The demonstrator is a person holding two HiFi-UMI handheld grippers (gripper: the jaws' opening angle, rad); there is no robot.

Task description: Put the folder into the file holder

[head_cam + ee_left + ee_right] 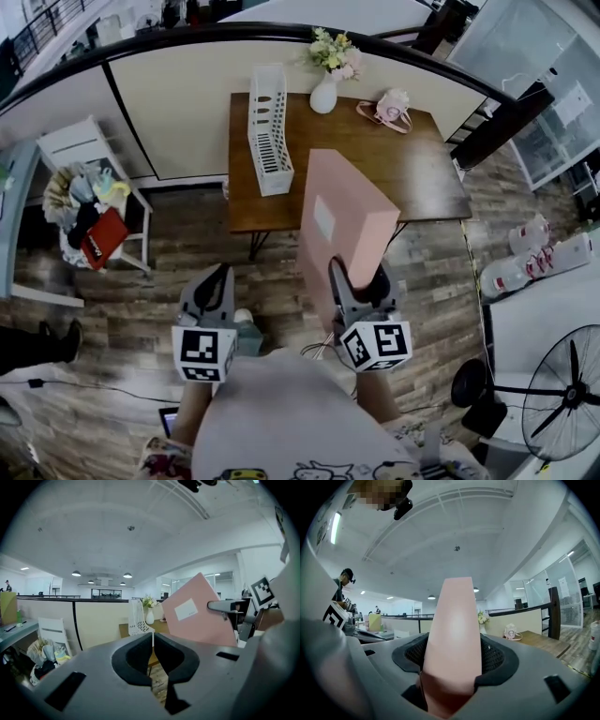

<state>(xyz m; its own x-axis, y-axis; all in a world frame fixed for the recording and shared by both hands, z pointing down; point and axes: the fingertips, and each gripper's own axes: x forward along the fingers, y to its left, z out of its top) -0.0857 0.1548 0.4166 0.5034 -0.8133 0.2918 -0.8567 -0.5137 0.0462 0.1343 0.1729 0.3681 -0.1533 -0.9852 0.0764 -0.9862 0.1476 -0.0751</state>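
Note:
A pink folder [342,220] with a white label is held upright in the air in front of the brown table [422,178]. My right gripper [361,281] is shut on the folder's lower edge; in the right gripper view the folder [452,634] fills the space between the jaws. My left gripper [217,286] hangs to the left at about the same height, shut and holding nothing; its jaws [152,656] meet. The white file holder [265,127] stands on the table's left part, also seen past the left jaws as the file holder [137,618]. The folder [199,611] shows at right there.
A white vase of flowers [328,70] and a small pink object [389,106] sit at the table's back. A white chair piled with things [89,202] stands at left. A fan [553,384] and bottles [525,253] are at right. Wooden floor lies between me and the table.

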